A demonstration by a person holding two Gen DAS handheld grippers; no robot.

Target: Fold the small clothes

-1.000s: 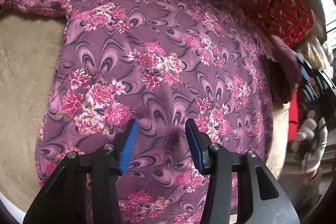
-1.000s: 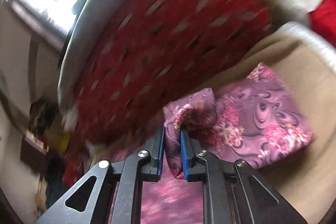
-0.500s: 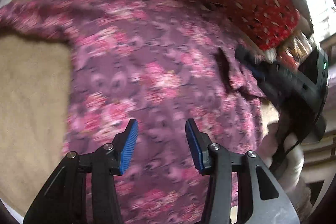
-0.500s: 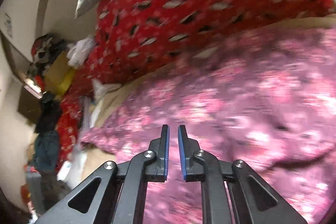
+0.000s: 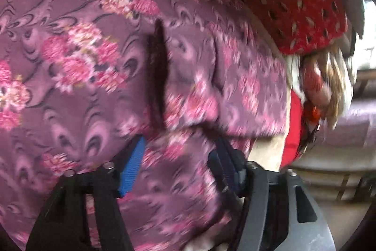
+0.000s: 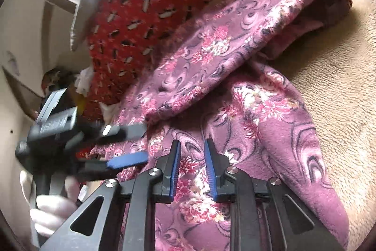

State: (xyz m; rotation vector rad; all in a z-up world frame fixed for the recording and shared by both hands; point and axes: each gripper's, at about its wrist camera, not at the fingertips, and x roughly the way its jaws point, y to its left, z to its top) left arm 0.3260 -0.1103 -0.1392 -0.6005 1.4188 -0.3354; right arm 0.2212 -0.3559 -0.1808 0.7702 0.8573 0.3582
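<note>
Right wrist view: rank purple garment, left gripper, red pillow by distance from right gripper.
From the right gripper:
1. Purple garment, directly under its fingers.
2. Left gripper, just to the left, at the cloth's edge.
3. Red pillow, behind, upper left.

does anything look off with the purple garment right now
Yes. The garment isn't flat: one sleeve lies flopped across the body, its cuff gaping open, with loose ridges beneath. Both the left tool and the right tool are open, gripping nothing.

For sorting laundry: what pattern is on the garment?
Purple with pink flowers and swirls, clearest in the right wrist view: garment.
</note>
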